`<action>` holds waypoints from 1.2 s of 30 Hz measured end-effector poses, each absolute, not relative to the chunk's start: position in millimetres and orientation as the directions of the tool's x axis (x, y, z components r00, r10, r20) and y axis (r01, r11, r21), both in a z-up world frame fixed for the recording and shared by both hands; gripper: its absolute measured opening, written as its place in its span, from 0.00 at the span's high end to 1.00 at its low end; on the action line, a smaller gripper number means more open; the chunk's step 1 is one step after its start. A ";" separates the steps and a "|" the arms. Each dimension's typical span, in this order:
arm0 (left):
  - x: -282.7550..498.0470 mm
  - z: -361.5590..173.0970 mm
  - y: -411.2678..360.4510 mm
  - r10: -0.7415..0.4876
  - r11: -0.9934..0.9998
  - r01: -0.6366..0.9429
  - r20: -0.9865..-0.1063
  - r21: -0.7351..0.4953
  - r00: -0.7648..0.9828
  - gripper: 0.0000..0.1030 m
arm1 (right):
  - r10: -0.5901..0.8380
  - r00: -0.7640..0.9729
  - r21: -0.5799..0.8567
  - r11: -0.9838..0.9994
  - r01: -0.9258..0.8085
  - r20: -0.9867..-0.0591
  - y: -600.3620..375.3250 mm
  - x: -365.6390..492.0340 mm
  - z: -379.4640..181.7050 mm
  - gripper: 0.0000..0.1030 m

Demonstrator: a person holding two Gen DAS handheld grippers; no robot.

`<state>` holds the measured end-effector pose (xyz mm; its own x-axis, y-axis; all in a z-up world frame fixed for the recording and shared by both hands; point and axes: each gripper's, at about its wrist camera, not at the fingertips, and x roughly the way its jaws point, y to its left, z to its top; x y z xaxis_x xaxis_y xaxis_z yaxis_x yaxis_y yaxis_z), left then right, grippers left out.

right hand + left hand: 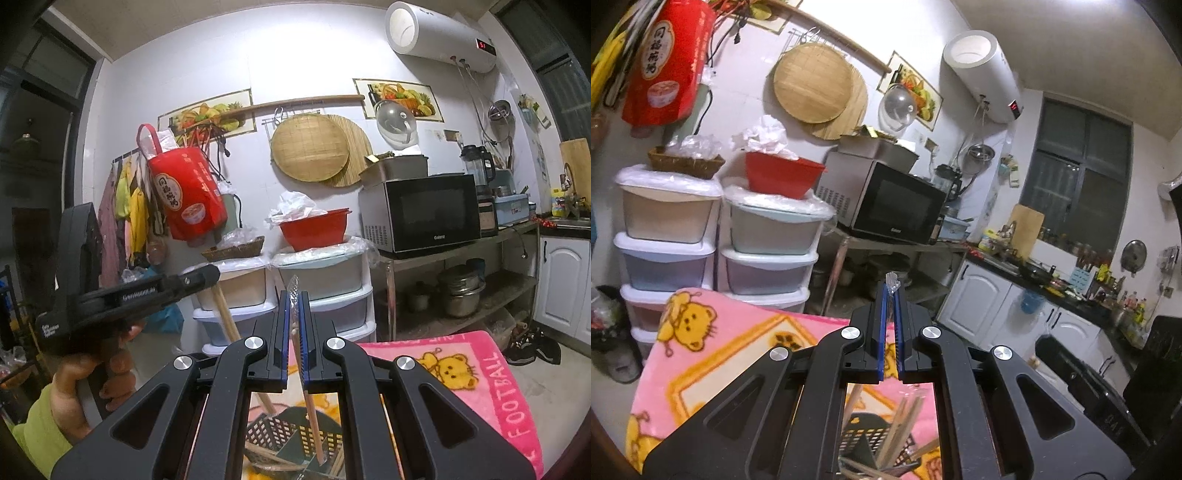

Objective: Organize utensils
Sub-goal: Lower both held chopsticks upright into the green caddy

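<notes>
My left gripper (891,295) is shut on a pair of chopsticks in a clear plastic wrapper (893,281), whose lower ends reach down toward a dark perforated utensil basket (882,443) holding several wooden chopsticks. My right gripper (294,299) is shut on another wrapped pair of chopsticks (312,417); its wrapper tip sticks up above the fingers and its lower end stands inside the basket (291,439). The left gripper (210,275) also shows in the right wrist view at left, held by a hand, with its chopsticks (229,321) hanging down toward the basket.
The basket sits on a pink bear-print blanket (472,373). Behind stand stacked plastic drawers (325,291), a red bowl (314,229), a microwave (424,210) on a metal shelf, and a kitchen counter with white cabinets (990,295).
</notes>
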<state>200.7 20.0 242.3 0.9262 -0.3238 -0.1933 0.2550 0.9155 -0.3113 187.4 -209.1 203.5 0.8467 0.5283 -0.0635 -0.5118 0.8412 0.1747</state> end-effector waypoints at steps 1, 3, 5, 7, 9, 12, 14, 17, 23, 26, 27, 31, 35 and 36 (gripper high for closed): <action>202.1 239.6 20.6 -0.320 0.917 0.251 -0.196 -0.309 0.927 0.98 | 0.527 0.847 0.177 0.842 -0.510 -0.071 -207.4 191.3 201.0 0.95; 204.4 234.1 21.7 -0.312 0.921 0.243 -0.202 -0.306 0.928 0.98 | 0.526 0.846 0.179 0.843 -0.507 -0.083 -204.2 196.8 197.4 0.95; 207.9 227.3 22.2 -0.306 0.924 0.235 -0.213 -0.301 0.928 0.98 | 0.519 0.849 0.179 0.849 -0.498 -0.099 -201.1 202.1 190.7 0.95; 210.7 219.8 22.3 -0.301 0.927 0.229 -0.224 -0.297 0.927 0.98 | 0.516 0.849 0.183 0.851 -0.492 -0.115 -198.3 208.4 183.1 0.95; 214.2 210.9 22.2 -0.300 0.929 0.224 -0.243 -0.296 0.922 0.98 | 0.515 0.847 0.189 0.852 -0.489 -0.130 -196.1 214.3 176.8 0.95; 220.2 196.7 22.4 -0.302 0.930 0.220 -0.272 -0.294 0.914 0.98 | 0.516 0.842 0.200 0.852 -0.484 -0.159 -192.5 223.3 165.8 0.95; 223.4 185.6 23.0 -0.306 0.929 0.217 -0.291 -0.300 0.907 0.98 | 0.517 0.837 0.208 0.851 -0.481 -0.179 -190.8 228.5 157.3 0.95; 228.3 168.5 23.5 -0.308 0.928 0.207 -0.325 -0.309 0.894 0.98 | 0.518 0.828 0.222 0.852 -0.475 -0.215 -187.8 237.1 144.2 0.95; 233.1 146.2 23.7 -0.319 0.925 0.206 -0.359 -0.319 0.877 0.98 | 0.512 0.816 0.238 0.856 -0.459 -0.269 -185.0 247.2 123.0 0.95; 232.1 138.6 22.1 -0.324 0.925 0.209 -0.369 -0.318 0.871 0.98 | 0.507 0.813 0.244 0.859 -0.450 -0.285 -187.5 250.4 115.9 0.95; 232.4 136.3 21.6 -0.324 0.925 0.209 -0.374 -0.317 0.869 0.98 | 0.505 0.813 0.247 0.860 -0.446 -0.290 -188.9 251.1 113.8 0.95; 233.3 129.1 21.2 -0.327 0.925 0.206 -0.390 -0.320 0.861 0.98 | 0.496 0.814 0.254 0.865 -0.433 -0.303 -193.7 251.8 107.3 0.95; 231.4 123.0 22.6 -0.330 0.923 0.203 -0.402 -0.325 0.854 0.94 | 0.486 0.810 0.257 0.871 -0.419 -0.327 -198.4 252.1 101.5 0.94; 230.5 122.3 22.9 -0.330 0.924 0.203 -0.403 -0.325 0.853 0.89 | 0.484 0.810 0.257 0.872 -0.416 -0.331 -199.4 252.0 100.2 0.94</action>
<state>230.5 22.9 122.3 0.8535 -0.3299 -0.4035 0.2035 0.9236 -0.3248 252.0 -199.4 100.2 0.8101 0.4841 -0.3308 -0.4164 0.8722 0.2567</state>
